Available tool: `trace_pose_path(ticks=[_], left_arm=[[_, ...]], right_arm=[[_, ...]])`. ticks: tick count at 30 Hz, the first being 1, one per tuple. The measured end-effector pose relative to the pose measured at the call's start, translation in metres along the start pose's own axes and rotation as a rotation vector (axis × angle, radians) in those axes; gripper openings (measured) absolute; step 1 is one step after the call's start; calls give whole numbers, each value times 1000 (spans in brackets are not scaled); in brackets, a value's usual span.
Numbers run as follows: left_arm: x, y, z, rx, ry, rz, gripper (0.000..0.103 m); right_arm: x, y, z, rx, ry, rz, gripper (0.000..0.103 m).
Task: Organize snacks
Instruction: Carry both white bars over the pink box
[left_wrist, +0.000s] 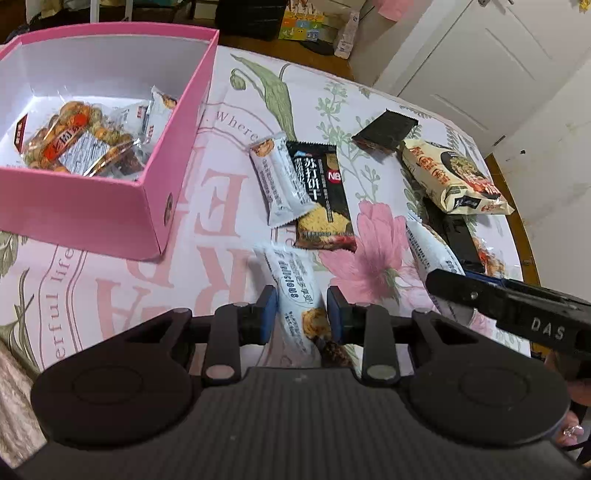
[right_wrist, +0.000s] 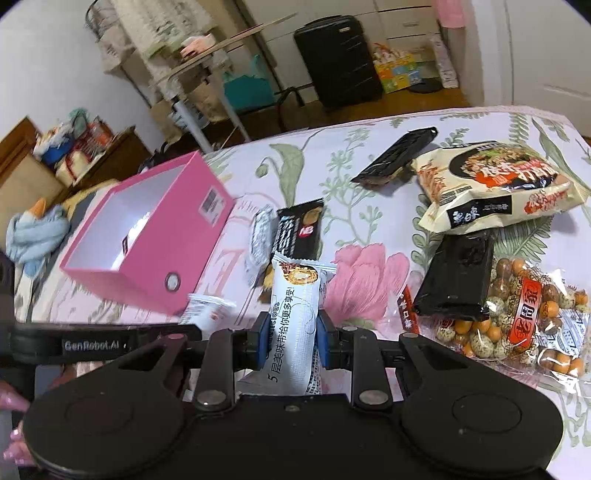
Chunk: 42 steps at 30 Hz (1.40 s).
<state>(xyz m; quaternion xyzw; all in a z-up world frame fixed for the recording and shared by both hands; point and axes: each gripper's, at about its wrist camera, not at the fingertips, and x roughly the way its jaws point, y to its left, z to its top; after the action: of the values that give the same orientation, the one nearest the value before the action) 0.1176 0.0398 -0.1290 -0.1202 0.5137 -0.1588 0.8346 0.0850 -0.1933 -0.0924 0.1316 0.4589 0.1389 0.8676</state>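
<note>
white wafer packet (left_wrist: 295, 295) motion-blurred, black packet (right_wrist: 456, 277) half under noodle bag (right_wrist: 491, 184), peanut bag (right_wrist: 535, 325) partly covered

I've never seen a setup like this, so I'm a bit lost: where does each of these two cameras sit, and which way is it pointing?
Left wrist: sits behind the left tongs, looking along them at a white wafer packet and the pink box; the right tongs cross at right.
Right wrist: sits behind the right tongs, which grip another white wafer packet; pink-nailed fingers show at lower left.
Both see the box, black cracker packet and noodle bag.
</note>
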Motion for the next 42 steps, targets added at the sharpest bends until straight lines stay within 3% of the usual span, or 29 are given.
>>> trace_pose_path(ticks=[4, 8, 15, 19, 23, 31, 42], left_arm=[[12, 2, -3, 11, 28, 25, 29], [32, 1, -10, 53, 124, 88, 34], [46, -4, -21, 79, 149, 82, 38], [43, -8, -24, 113, 139, 92, 28], [37, -10, -20, 126, 163, 85, 25], [3, -11, -21, 111, 143, 66, 25], [-70, 12, -20, 80, 37, 96, 25]], right_arm=[[5, 5, -4, -51, 16, -29, 29], [14, 4, -9, -43, 36, -26, 29], [22, 7, -18, -53, 82, -10, 29], [24, 6, -22, -44, 100, -7, 29], [23, 9, -24, -47, 111, -10, 29], [13, 32, -23, -77, 104, -2, 29], [-21, 90, -4, -252, 47, 62, 29]])
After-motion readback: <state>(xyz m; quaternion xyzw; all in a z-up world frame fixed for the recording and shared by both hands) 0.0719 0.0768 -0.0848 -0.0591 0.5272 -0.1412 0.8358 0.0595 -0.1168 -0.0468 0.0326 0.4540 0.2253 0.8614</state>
